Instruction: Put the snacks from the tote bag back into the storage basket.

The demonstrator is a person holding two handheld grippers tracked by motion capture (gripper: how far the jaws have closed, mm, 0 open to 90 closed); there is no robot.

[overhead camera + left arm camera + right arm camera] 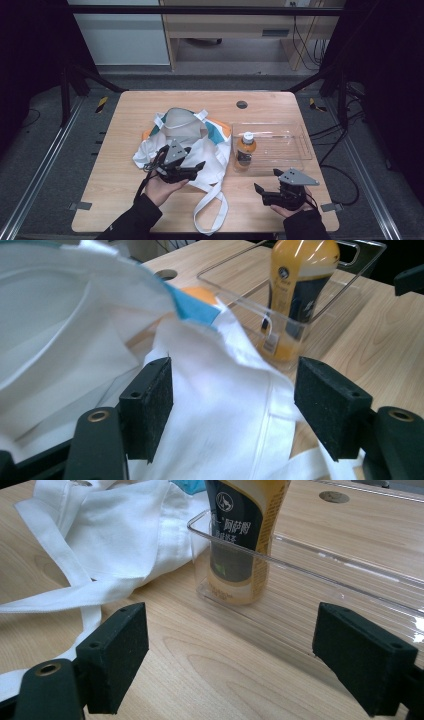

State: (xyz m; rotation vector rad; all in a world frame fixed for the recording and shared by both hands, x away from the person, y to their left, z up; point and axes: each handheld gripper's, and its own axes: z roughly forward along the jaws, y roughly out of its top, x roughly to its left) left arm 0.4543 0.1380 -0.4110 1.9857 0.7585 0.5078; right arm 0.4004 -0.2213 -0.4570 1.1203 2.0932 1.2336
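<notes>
A white tote bag (pixel 175 135) with teal and orange patches lies crumpled in the middle of the wooden table. My left gripper (pixel 192 172) hovers over its right half, jaws wide apart. In the left gripper view the white cloth (pixel 75 330) lies loose between the pads of my left gripper (pixel 232 405), not pinched. An orange bottle (pixel 245 150) with a dark label stands upright in the near left corner of a clear plastic tray (pixel 295 145). My right gripper (pixel 267 182) rests low at the front right, open and empty, facing the bottle (pixel 242 530) and the tray's rim (pixel 325 560).
The bag's long strap (pixel 210 215) loops toward the table's front edge, between the two hands. A round cable hole (pixel 242 104) sits near the table's far edge. Dark frame posts stand at both sides.
</notes>
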